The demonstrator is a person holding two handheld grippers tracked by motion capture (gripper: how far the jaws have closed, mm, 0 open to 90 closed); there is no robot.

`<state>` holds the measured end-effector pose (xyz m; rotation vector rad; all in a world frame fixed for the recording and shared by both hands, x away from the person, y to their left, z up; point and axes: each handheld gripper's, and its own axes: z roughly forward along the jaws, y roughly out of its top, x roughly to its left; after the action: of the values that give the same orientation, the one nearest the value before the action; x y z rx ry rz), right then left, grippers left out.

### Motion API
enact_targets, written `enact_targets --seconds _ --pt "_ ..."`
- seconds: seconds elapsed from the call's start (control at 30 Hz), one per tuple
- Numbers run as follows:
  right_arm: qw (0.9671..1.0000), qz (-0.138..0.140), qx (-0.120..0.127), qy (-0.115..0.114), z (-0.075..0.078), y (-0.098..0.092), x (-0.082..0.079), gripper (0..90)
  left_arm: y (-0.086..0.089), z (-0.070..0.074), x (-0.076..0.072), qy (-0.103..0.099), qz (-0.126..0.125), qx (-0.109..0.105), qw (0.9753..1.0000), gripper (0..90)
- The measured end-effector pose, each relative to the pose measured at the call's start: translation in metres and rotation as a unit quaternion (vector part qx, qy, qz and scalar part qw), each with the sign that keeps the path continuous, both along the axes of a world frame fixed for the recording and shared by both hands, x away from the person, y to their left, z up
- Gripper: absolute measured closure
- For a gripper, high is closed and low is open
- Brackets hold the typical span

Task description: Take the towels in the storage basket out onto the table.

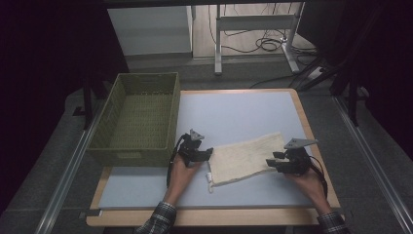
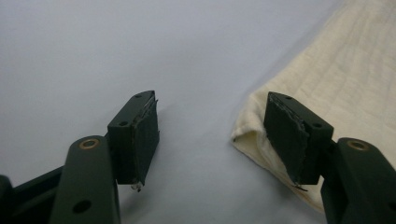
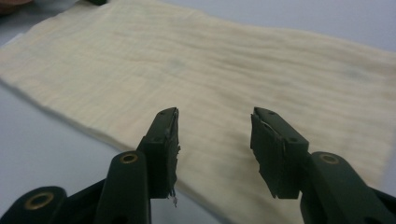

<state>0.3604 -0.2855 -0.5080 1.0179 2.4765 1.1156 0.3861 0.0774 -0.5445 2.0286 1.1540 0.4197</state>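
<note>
A cream folded cloth [image 1: 246,158] lies flat on the pale grey table mat [image 1: 234,112], slanting up to the right. My left gripper [image 1: 207,153] is at the cloth's left end, open; in its own view the left gripper [image 2: 212,135] has one jaw over a folded corner of the cloth [image 2: 336,79] and the other over bare mat. My right gripper [image 1: 275,160] is open at the cloth's right end; in its own view the right gripper [image 3: 215,149] hovers just above the cloth [image 3: 210,70] with nothing between its jaws.
A green woven basket [image 1: 117,151] stands at the table's left, close to my left hand. The wooden table edge [image 1: 311,136] runs along the right. Beyond the table a desk frame and cables [image 1: 263,44] sit on the floor.
</note>
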Motion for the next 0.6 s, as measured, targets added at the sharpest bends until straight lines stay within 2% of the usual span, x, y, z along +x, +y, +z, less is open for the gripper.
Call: enact_targets --seconds 0.13,0.37,0.4,0.43,0.47,0.6 --pt "0.9998 0.021 -0.007 0.001 -0.001 0.014 -0.007 54.3 0.000 0.000 0.000 0.000 0.000 0.000 1.0000 35.7" --pt "0.9980 0.063 0.001 0.007 -0.002 0.047 -0.017 58.9 0.000 0.000 0.000 0.000 0.000 0.000 1.0000 35.7" --pt "0.9980 0.063 0.001 0.007 -0.002 0.047 -0.017 58.9 0.000 0.000 0.000 0.000 0.000 0.000 1.0000 35.7" --pt "0.9968 0.078 0.006 0.015 -0.004 0.057 -0.019 60.7 0.000 0.000 0.000 0.000 0.000 0.000 1.0000 35.7" --pt "0.9968 0.078 0.006 0.015 -0.004 0.057 -0.019 60.7 0.000 0.000 0.000 0.000 0.000 0.000 1.0000 35.7" --pt "0.9943 0.105 0.004 0.020 -0.008 0.079 -0.023 62.8 0.000 0.000 0.000 0.000 -0.001 0.003 1.0000 35.7"
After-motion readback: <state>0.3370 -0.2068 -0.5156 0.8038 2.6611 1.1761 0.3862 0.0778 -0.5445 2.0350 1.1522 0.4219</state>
